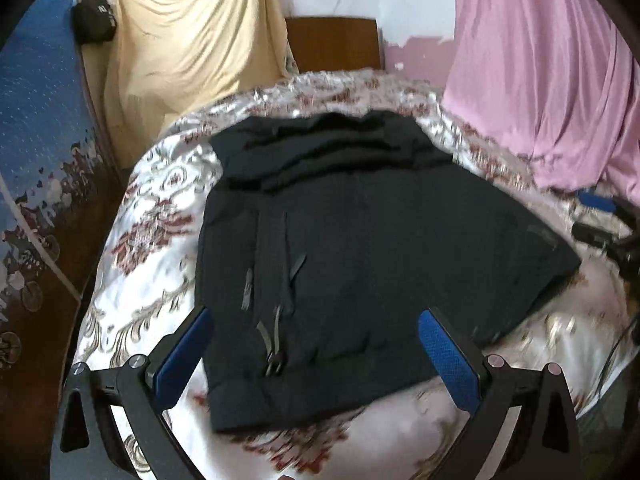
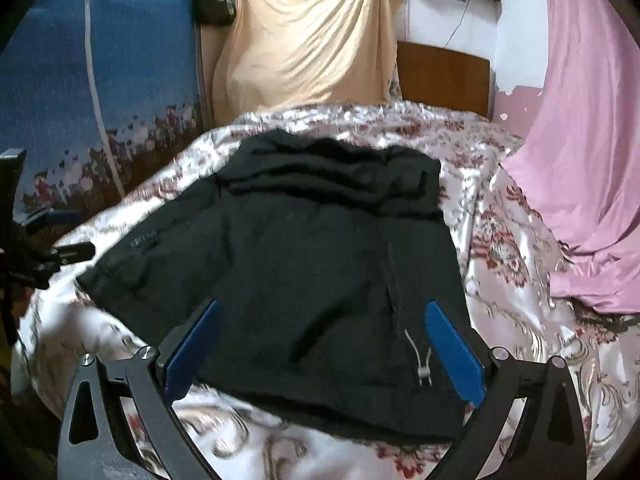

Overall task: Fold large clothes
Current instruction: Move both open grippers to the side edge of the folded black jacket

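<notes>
A large black jacket (image 1: 360,240) lies spread flat on the bed, hood end far, hem near me. It also shows in the right wrist view (image 2: 304,264). Grey zipper pulls (image 1: 276,344) hang near its hem, and a cord toggle (image 2: 422,372) lies near the hem. My left gripper (image 1: 316,344) is open, hovering above the hem with blue pads (image 1: 188,356) wide apart, holding nothing. My right gripper (image 2: 324,336) is open above the hem, blue pads (image 2: 454,352) apart, holding nothing. My left gripper also shows at the left edge of the right wrist view (image 2: 48,256).
The bed has a shiny white and red floral cover (image 1: 148,240). A pink sheet (image 2: 588,160) hangs at the right. A beige sheet (image 2: 312,40) and a black bag (image 2: 214,0) hang at the back. A wooden headboard (image 2: 444,76) stands behind the bed.
</notes>
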Tool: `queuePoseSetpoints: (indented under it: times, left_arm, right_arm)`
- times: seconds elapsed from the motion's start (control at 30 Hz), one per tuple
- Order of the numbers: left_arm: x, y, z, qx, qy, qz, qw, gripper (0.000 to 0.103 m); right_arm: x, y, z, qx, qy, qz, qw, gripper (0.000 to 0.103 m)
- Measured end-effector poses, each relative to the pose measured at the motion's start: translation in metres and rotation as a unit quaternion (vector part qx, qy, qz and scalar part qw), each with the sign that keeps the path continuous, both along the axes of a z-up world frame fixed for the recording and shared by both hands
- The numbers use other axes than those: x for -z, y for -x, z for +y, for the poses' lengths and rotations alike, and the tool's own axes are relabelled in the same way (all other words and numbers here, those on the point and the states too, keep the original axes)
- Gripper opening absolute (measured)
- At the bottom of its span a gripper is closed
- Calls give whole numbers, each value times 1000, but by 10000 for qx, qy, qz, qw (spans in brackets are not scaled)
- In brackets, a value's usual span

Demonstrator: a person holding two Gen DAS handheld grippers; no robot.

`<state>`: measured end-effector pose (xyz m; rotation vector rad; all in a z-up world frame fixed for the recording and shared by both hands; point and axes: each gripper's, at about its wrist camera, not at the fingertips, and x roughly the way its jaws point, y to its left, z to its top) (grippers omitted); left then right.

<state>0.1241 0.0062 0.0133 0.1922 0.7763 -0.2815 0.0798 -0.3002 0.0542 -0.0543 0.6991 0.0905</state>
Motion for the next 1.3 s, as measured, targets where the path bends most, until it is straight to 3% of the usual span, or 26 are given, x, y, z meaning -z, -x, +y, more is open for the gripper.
queuePoseSetpoints:
  times: [0.3,0.57,0.7,1.07,1.3]
  left_arm:
    - [45,2,8,60,-566,509,9971,103]
    - [61,8,-2,514,-1129,714,9897,103]
    - [64,8,-6,665,-1306,762,9863,103]
    - [71,1,-15,555,-1726,744,9806,103]
    - [75,-9,-11,503,-1654,865,9811,103]
  right_arm:
    - [34,-8,-4,115,309,675,9972,99]
    - [63,-14,9,-84,921,1414,9856,99]
    - [74,-6,15,-361,1137,1617,9796,99]
    - [79,-5,2,-416,997,1816,9774,99]
    - [77,-19,6,-1017,1688,2293,9532,99]
